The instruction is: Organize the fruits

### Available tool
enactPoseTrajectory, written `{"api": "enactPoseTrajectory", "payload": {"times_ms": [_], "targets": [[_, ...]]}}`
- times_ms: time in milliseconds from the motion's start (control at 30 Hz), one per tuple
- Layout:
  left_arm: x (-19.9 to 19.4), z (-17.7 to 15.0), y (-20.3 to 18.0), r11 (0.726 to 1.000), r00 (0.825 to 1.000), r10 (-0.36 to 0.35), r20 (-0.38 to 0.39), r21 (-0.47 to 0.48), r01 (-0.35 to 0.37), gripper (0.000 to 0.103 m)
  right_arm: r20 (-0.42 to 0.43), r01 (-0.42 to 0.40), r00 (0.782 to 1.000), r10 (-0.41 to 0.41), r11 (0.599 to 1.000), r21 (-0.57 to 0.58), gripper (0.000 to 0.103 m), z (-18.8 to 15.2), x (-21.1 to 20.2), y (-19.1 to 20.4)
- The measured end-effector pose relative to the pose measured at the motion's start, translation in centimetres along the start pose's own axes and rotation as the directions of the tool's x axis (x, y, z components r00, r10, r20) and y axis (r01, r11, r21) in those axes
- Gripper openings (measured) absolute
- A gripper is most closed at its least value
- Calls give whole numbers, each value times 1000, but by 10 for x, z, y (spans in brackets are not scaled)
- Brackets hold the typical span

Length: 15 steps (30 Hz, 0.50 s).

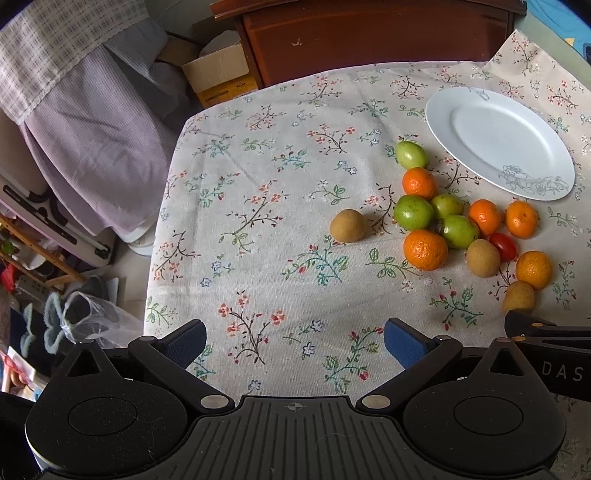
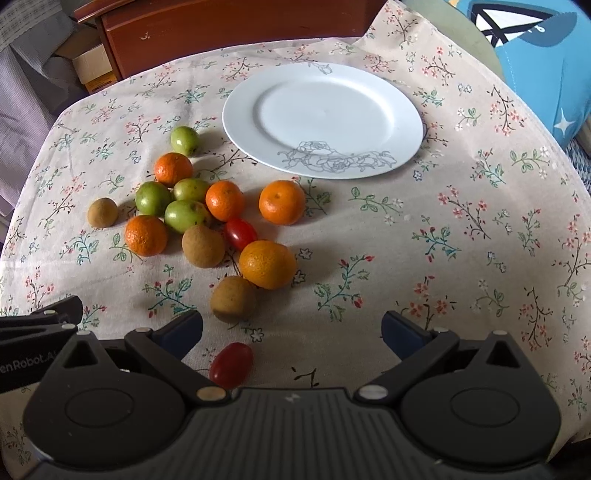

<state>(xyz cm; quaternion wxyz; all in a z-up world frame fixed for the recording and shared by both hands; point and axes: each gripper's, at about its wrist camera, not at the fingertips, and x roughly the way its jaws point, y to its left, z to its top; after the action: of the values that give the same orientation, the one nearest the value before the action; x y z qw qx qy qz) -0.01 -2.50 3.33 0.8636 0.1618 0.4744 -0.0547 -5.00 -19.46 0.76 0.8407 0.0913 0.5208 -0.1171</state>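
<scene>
A pile of fruit lies on the floral tablecloth: several oranges (image 2: 267, 263), several green fruits (image 2: 184, 215), brown kiwi-like fruits (image 2: 233, 298) and red cherry tomatoes (image 2: 231, 364). The same pile shows at the right of the left wrist view, with an orange (image 1: 425, 249) at its front. An empty white plate (image 2: 402, 107) sits behind the fruit and also shows in the left wrist view (image 1: 439, 110). My left gripper (image 1: 294, 344) is open and empty over bare cloth, left of the pile. My right gripper (image 2: 291, 332) is open and empty, just above the nearest tomato.
A dark wooden cabinet (image 1: 369, 33) stands behind the table. A cardboard box (image 1: 218, 70), hanging cloth (image 1: 92, 140) and floor clutter lie beyond the table's left edge (image 1: 159, 236). A blue cushion (image 2: 539, 55) is at the far right. One kiwi-like fruit (image 1: 347, 225) sits apart, left of the pile.
</scene>
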Motion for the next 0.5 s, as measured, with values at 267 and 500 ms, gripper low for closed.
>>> {"api": "enactPoseTrajectory", "payload": {"times_ms": [267, 500], "targets": [[-8, 6, -7, 999, 999, -25, 20, 25, 24, 103, -3, 21, 1000, -21, 1000, 13, 102, 3, 0, -4], [-10, 7, -4, 999, 999, -30, 16, 16, 29, 103, 12, 15, 1000, -15, 1000, 4, 102, 4, -2, -3]]}}
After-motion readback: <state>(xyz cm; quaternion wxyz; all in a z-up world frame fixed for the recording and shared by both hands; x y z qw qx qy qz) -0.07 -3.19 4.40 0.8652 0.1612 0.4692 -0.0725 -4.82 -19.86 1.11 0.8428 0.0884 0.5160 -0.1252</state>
